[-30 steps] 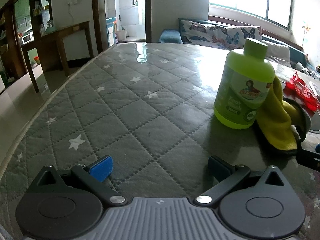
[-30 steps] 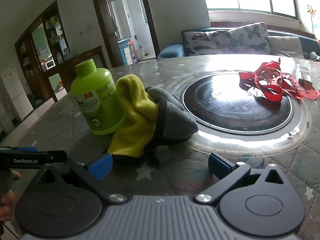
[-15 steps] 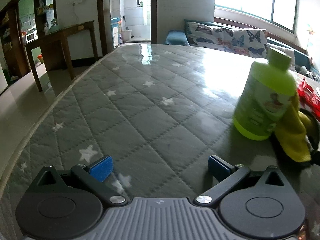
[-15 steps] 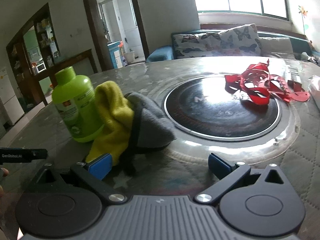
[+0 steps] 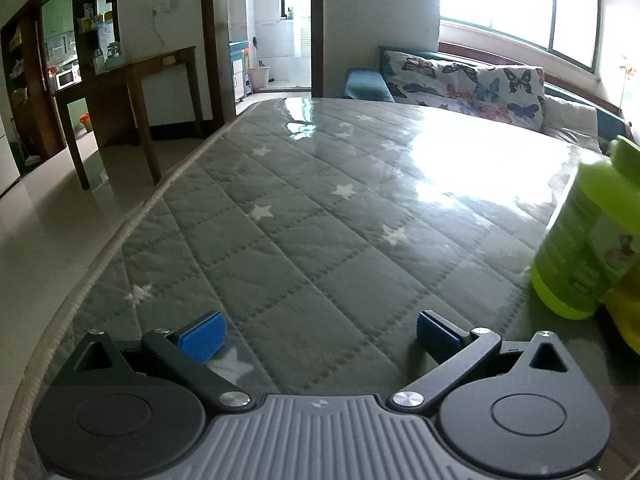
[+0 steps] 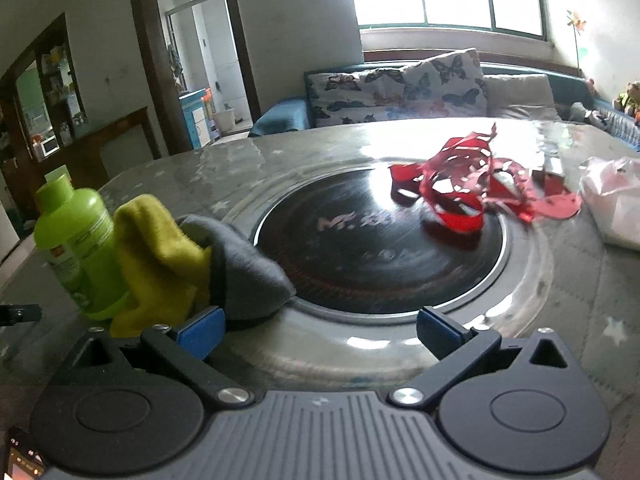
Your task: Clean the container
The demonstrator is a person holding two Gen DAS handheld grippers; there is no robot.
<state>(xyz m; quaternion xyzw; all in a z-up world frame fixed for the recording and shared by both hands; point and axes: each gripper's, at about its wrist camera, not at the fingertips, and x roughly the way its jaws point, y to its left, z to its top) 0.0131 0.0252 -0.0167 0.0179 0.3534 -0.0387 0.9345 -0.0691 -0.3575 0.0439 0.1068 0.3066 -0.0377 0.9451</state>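
While both my left fingers point(image 5: 318, 334) and right fingers point(image 6: 318, 330) hang spread and empty, the light, slick green detergent bottle point(image 6: 78, 248) stands on the bench point(image 5: 304, 240) against the soft yellow-and-grey cloth point(image 6: 188, 264), best pinched across its ridged waist.

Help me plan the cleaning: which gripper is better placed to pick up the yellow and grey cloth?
Right. The right gripper is open with the cloth just ahead at its left finger. The left gripper, also open, faces bare tabletop; only the green bottle sits at its view's right edge.
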